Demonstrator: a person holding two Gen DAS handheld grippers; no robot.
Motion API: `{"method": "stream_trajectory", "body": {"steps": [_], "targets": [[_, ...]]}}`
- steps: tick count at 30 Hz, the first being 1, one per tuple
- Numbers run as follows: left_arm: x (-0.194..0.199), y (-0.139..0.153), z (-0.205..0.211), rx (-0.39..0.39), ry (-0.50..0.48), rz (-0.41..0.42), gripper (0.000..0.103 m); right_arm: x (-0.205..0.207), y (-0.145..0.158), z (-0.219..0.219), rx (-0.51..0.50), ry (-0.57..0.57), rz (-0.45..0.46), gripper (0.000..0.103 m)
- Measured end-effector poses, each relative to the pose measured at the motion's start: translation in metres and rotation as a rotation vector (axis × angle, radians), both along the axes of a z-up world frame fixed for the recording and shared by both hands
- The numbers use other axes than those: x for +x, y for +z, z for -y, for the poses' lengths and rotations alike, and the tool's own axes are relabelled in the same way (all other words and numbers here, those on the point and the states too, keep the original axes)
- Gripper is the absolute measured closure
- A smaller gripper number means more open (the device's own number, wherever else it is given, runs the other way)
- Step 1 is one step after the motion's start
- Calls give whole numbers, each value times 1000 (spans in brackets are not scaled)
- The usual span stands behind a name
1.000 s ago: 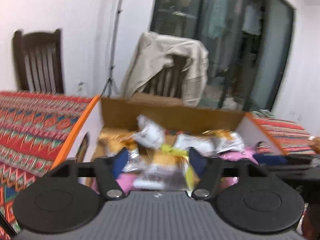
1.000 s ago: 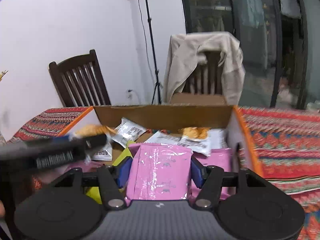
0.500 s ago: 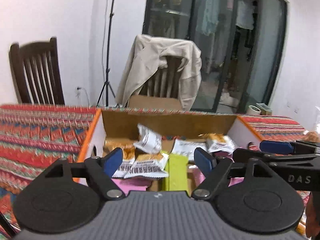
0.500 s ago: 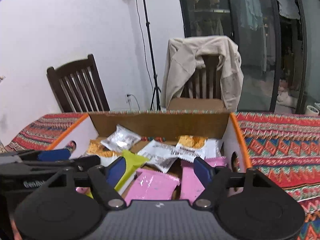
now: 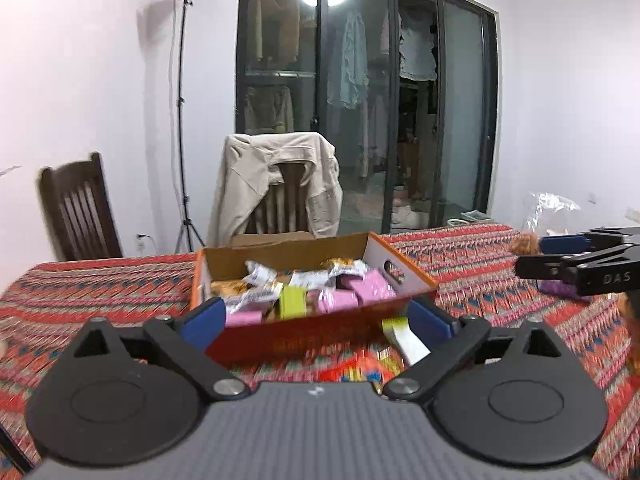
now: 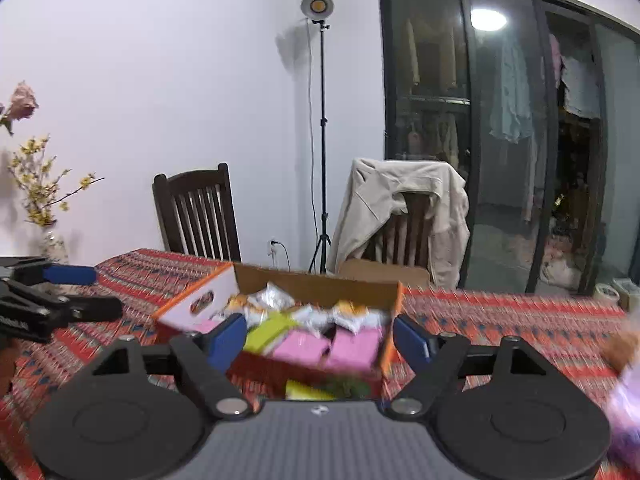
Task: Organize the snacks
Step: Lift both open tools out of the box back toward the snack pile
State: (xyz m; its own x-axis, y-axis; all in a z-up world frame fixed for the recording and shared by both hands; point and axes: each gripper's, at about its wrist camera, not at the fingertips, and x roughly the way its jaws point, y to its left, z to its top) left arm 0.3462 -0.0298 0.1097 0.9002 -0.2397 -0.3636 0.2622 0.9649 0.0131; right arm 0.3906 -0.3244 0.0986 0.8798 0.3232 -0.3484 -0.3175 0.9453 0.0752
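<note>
An open cardboard box with orange rims (image 5: 404,276) (image 6: 394,312) stands on the patterned tablecloth and holds pink packs (image 5: 374,286) (image 6: 304,350), a green pack (image 5: 291,301) and silver snack bags (image 5: 260,274). My left gripper (image 5: 316,322) is open and empty, in front of the box. My right gripper (image 6: 320,338) is open and empty, also in front of the box. A yellow-white pack (image 5: 402,336) lies on the cloth before the box. Each gripper shows in the other's view, the right one (image 5: 560,258) and the left one (image 6: 72,292).
A red patterned cloth (image 5: 80,292) covers the table. Behind it stand a dark wooden chair (image 6: 196,216), a chair draped with a beige jacket (image 5: 276,184) and a lamp stand (image 6: 322,120). A vase of flowers (image 6: 44,216) is at far left. A clear plastic bag (image 5: 552,204) lies at right.
Both grippers let go of their snack packs into the box, opened, and pulled back and up away from the box.
</note>
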Motion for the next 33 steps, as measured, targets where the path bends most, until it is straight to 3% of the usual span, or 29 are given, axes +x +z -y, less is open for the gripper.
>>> {"method": "stream_trajectory", "body": {"steps": [4,8,17,23,33], "targets": [[-57,-19,0,-20,37,-18,2,-62,-21,12,15,-37,-24,23],[-101,-46,1,-65,34,-108,2,-116,-50,10,-4,-75,-53,18],[-152,-92,-6,-31,106,-227,2,-196,-117,4,-20,-130,-219,18],[-163,-105,-7,-30,142,-259,2,-222,-137,5,14,-162,-263,18],[-166,-112,-11,-64,160,-284,2,-231,-133,9,3,-169,-247,18]]}}
